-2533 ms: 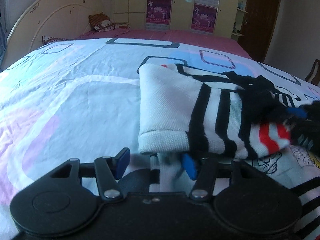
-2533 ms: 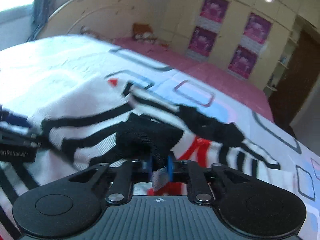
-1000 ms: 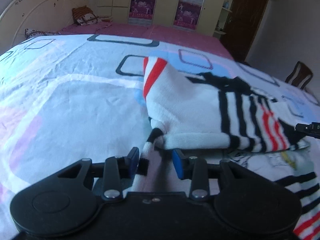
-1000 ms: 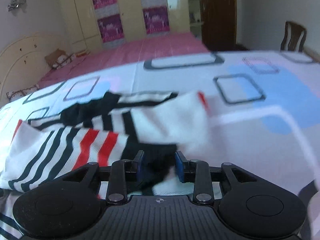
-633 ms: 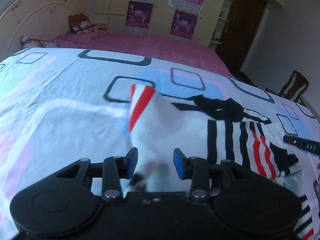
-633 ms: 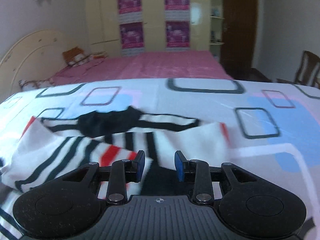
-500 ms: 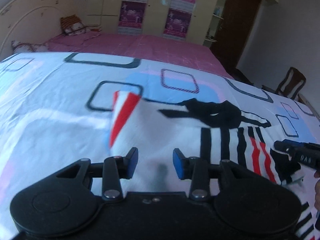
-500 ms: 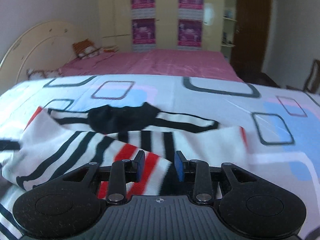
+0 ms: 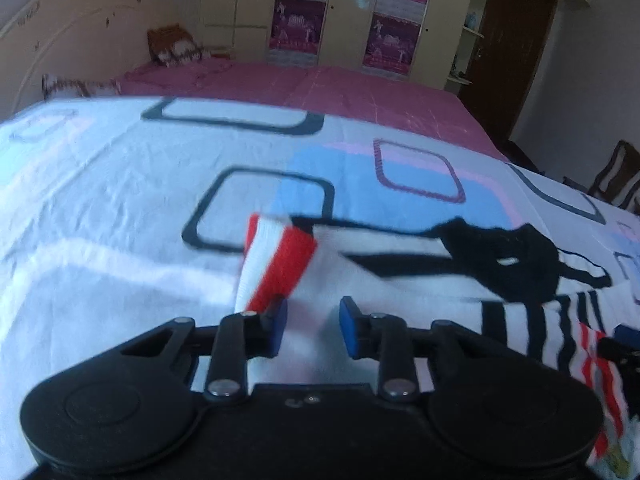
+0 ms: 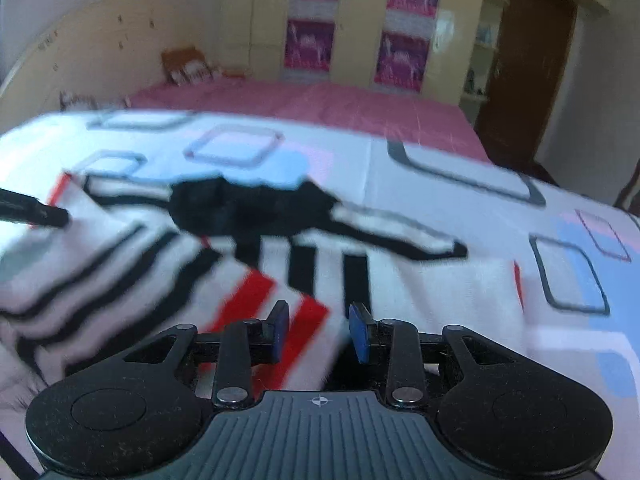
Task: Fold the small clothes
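Step in hand, as judged: a fold is laid and both tools are free. The left gripper (image 9: 311, 326) stands wide, gripping nothing; the striped garment (image 9: 400, 280) lies on the bedsheet (image 9: 120, 208) directly ahead and under it. The right gripper (image 10: 319, 330) is likewise parted above the stripes. Next move calls for regripping an edge.

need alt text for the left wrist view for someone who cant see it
The open left gripper hovers low over a white knitted garment with black and red stripes, lying on a bedsheet printed with rounded squares. The garment's red-striped cuff sticks up just ahead of the fingers. Behind are a pink bed cover and a wardrobe with purple posters.
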Tool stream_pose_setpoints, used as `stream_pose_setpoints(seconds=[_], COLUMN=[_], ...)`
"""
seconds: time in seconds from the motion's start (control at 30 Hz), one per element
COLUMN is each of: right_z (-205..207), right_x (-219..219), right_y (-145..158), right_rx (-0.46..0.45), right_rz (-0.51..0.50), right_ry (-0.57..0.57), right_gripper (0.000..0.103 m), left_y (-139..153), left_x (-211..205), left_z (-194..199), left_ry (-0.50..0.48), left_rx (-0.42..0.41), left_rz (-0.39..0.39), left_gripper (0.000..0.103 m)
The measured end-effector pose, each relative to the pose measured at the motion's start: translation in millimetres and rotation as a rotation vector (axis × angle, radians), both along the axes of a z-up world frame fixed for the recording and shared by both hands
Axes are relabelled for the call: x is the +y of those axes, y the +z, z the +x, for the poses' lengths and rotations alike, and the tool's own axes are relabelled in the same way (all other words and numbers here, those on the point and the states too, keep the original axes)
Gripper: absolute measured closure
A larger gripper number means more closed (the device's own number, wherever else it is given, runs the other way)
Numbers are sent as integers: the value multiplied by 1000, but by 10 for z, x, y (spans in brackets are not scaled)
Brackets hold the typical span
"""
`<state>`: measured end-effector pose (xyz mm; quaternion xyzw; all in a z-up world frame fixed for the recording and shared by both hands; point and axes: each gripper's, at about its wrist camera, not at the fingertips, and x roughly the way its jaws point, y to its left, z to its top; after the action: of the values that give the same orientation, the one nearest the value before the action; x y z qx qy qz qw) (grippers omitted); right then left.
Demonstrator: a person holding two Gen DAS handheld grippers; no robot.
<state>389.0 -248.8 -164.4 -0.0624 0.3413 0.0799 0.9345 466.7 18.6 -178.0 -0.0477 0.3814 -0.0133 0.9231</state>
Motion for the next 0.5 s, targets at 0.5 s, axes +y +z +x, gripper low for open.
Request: stream_pose_setpoints(seconds=[0.5], right_z=[39], right_x=[-107], right_y=[-68], right_rx=[53], right_rz=[2], right_ry=[-31], right_gripper=[70], left_y=[2], left_x=[-78], left_z=[10], left_ry=[-2], left_rx=[1], left_rz=[53], left_gripper=[72])
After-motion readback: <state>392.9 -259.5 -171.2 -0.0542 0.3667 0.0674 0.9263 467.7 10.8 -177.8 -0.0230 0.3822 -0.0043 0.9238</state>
